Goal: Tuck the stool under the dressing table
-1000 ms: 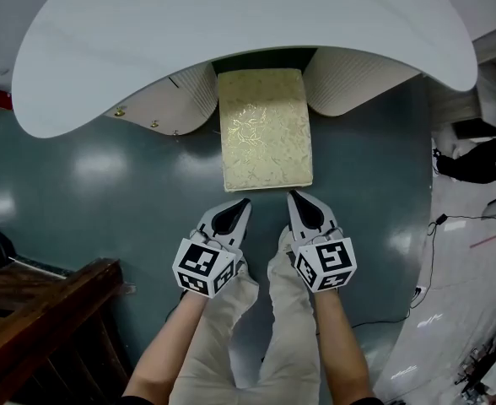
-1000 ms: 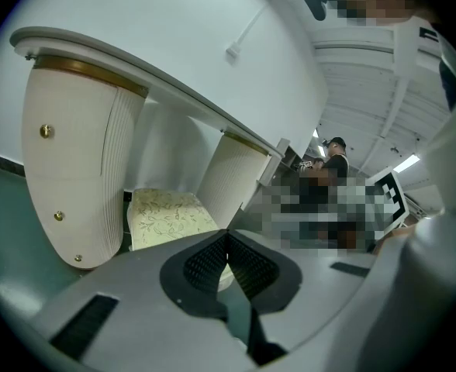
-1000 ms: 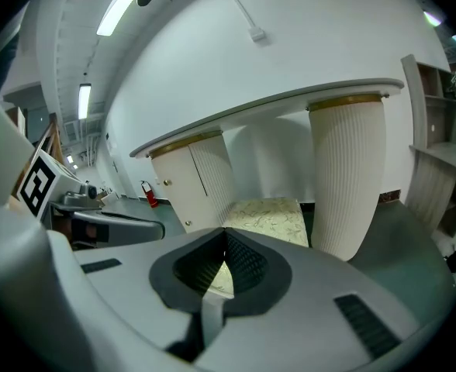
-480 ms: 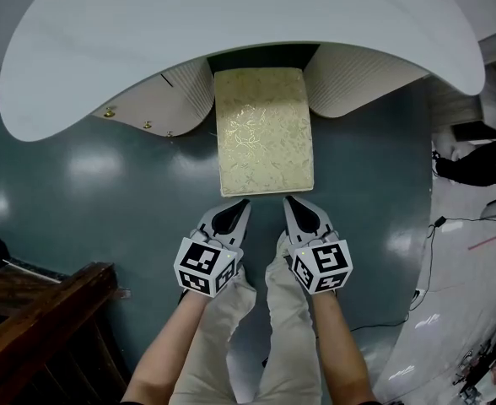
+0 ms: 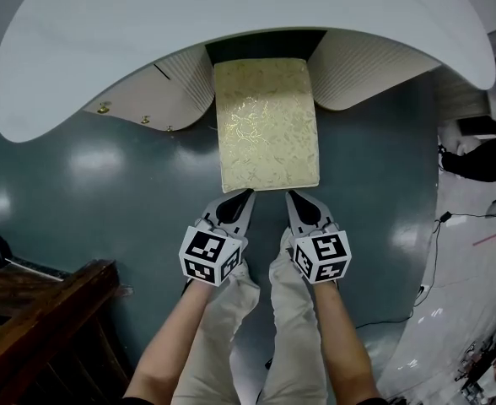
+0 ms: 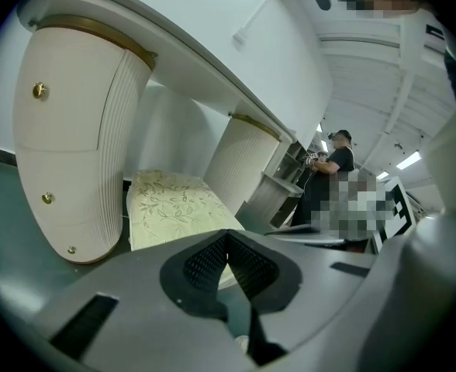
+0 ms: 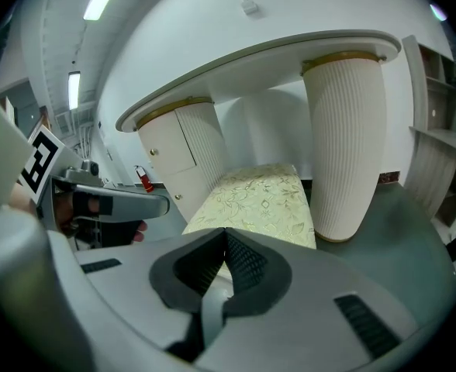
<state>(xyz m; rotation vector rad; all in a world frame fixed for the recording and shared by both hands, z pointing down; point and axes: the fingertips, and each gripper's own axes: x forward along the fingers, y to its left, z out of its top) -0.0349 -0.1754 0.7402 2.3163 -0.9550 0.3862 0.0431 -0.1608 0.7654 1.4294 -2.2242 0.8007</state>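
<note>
Your left gripper (image 5: pixel 245 197) and right gripper (image 5: pixel 292 197), fingers closed and empty, have the stool (image 5: pixel 267 125) just ahead, ready for pushing.

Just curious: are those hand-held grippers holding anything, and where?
Nothing is held. The left hand-held gripper and right hand-held gripper are shut and empty, tips at the near edge of the stool.

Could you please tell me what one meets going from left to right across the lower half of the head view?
Wooden furniture → left gripper → right gripper → white floor area.
</note>
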